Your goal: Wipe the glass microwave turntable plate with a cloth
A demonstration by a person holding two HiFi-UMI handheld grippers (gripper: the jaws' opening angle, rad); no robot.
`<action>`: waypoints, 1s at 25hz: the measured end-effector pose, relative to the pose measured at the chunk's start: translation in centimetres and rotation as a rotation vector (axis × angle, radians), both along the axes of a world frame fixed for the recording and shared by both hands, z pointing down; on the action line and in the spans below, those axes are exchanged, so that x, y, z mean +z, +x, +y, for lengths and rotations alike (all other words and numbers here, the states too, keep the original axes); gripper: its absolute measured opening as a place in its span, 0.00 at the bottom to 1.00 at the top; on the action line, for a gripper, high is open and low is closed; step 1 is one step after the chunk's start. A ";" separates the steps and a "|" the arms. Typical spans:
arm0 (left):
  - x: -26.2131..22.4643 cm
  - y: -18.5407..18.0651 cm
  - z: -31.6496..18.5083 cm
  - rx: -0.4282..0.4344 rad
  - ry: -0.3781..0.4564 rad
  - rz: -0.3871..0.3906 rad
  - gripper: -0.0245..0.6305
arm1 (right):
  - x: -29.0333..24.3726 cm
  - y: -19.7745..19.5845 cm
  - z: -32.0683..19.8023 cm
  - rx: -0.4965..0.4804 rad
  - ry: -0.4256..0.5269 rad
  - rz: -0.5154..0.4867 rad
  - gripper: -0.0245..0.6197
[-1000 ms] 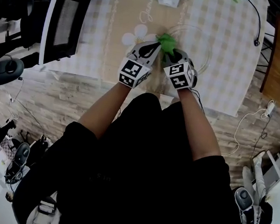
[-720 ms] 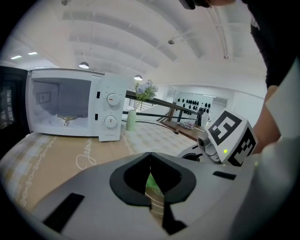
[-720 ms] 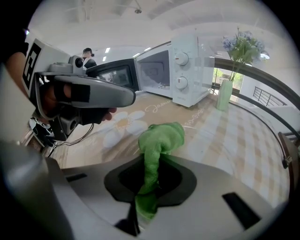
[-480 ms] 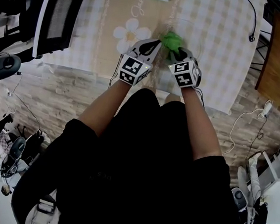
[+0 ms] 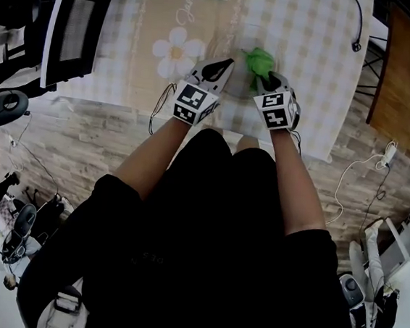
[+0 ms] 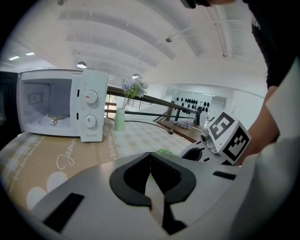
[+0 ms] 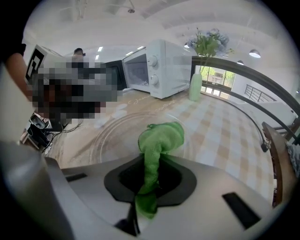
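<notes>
Off to the left of the left hand-held gripper stands a white microwave with its door open, well clear of the work. That gripper's jaws are pressed together, and I can make out nothing between them. From the head view it sits just beside the near-left rim of the glass turntable plate; whether it touches the rim I cannot tell.

The plate lies flat on the checked tabletop, directly ahead of the right hand-held gripper. This gripper is clamped on a green cloth, which runs up between the jaws and bunches into a wad over the middle of the glass.

The step in hand looks like the wiping stroke itself. To do it well, I would tip the right gripper down so the wad, not the jaw tips, bears on the glass. It should then sweep in overlapping arcs from centre out to the rim. Smooth glass on a tablecloth will probably slide, so the left gripper is best set against the rim as a stop. Pressure should be light and even, and the grip firm enough that the cloth does not pull free.
</notes>
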State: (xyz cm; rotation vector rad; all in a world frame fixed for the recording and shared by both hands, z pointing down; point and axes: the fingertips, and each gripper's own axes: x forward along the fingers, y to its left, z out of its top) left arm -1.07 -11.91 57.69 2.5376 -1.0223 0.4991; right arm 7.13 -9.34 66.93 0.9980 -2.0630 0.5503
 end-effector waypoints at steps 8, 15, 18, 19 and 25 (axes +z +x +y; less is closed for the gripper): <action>-0.3 0.9 0.3 0.007 0.003 0.000 0.07 | -0.2 4.1 0.5 0.059 -0.004 0.030 0.13; -1.5 0.1 0.4 0.008 0.030 0.001 0.07 | -1.3 5.5 0.4 0.088 0.002 0.051 0.13; -1.8 -1.1 0.4 -0.003 0.039 -0.001 0.07 | -2.4 4.5 0.5 0.088 0.012 0.024 0.13; -1.9 -1.6 0.4 -0.007 0.041 -0.003 0.07 | -2.7 3.9 0.5 0.083 0.016 0.016 0.13; -1.9 -4.5 0.3 -0.024 0.040 -0.010 0.07 | -4.4 -1.9 1.0 0.017 0.034 -0.037 0.13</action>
